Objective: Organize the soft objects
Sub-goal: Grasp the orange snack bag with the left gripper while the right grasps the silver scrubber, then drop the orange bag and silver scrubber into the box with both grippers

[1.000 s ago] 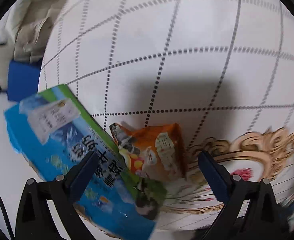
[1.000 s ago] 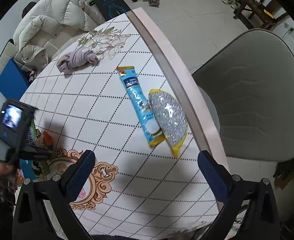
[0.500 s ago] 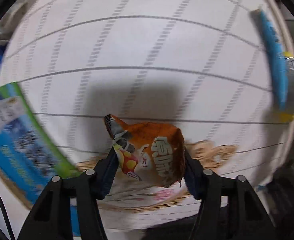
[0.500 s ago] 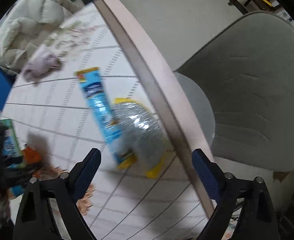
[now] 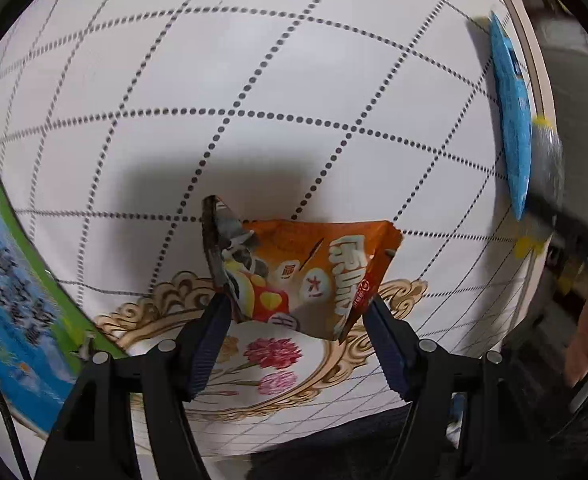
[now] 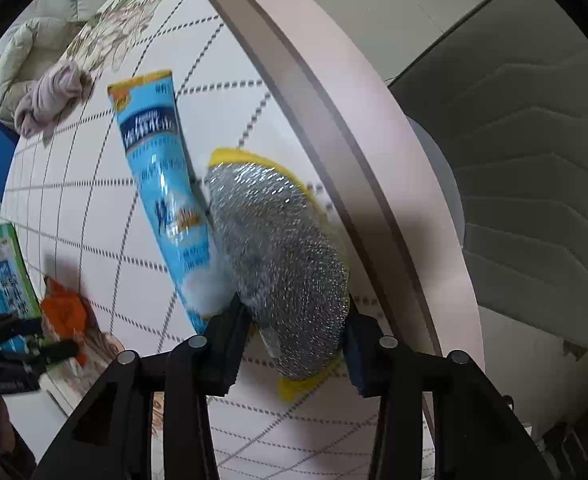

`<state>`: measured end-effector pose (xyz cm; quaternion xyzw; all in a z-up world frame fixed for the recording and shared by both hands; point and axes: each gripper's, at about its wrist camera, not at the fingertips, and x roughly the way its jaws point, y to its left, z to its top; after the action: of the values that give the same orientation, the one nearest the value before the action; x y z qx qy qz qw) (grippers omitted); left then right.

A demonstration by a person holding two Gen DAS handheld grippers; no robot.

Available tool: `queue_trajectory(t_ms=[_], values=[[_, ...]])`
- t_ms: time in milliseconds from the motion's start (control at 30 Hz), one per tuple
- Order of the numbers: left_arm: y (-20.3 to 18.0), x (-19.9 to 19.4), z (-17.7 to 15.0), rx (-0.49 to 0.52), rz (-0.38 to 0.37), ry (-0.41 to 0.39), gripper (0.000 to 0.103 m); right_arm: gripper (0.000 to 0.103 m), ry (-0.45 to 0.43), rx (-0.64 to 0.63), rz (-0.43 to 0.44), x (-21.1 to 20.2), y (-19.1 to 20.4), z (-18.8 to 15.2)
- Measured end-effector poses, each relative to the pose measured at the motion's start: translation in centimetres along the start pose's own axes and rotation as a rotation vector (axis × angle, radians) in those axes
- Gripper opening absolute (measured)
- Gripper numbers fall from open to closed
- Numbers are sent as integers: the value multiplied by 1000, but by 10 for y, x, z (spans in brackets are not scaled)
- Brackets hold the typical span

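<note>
My left gripper (image 5: 296, 314) is shut on an orange snack bag (image 5: 306, 272), held above the white checked tablecloth (image 5: 253, 80). My right gripper (image 6: 296, 326) is shut on a silver-and-yellow scouring sponge (image 6: 281, 256) near the table's right edge. A long light-blue packet (image 6: 165, 196) lies against the sponge's left side. The packet (image 5: 512, 120) and sponge (image 5: 548, 160) also show at the far right of the left wrist view. The orange bag (image 6: 63, 312) and left gripper show at the lower left of the right wrist view.
A blue-and-green carton (image 5: 9, 280) lies at the table's left; it also shows in the right wrist view (image 6: 1, 268). A lilac cloth (image 6: 49, 96) lies at the far side. A grey chair (image 6: 526, 160) stands beyond the pink table rim (image 6: 334, 88).
My left gripper closed on the orange bag and lifted it away from the carton. My right gripper moved down to the sponge and closed on it.
</note>
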<state>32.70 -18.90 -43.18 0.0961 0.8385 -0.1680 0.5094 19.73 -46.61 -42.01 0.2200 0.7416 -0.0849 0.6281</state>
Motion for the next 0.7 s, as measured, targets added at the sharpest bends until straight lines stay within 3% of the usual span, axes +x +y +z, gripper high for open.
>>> queue_trajectory(t_ms=[67,133,200,267,333,400,600,700], values=[[1,7,4,-26,-9,-11,67,43,0,-13,5,-2,5,-12],[3,9,9,-45,29,-44,66,43,-2,-30,-5,-4,12,-20],[2,6,7,-83,45,-111,58,42,-12,-52,-19,-8,21,-28],[-2,-2,3,-74,54,-182,54,42,-24,-74,-25,-14,30,-35],[-4,-8,-1,-73,78,-211,53,41,-39,-93,-22,-22,39,-45],[-5,-16,-7,-69,53,-232,53,41,-60,-113,-5,-35,52,-57],[10,-70,-50,-79,-18,-362,53,41,-132,-171,81,-83,89,-63],[34,-101,-88,-113,-41,-440,53,41,-157,-228,145,-103,133,-74]])
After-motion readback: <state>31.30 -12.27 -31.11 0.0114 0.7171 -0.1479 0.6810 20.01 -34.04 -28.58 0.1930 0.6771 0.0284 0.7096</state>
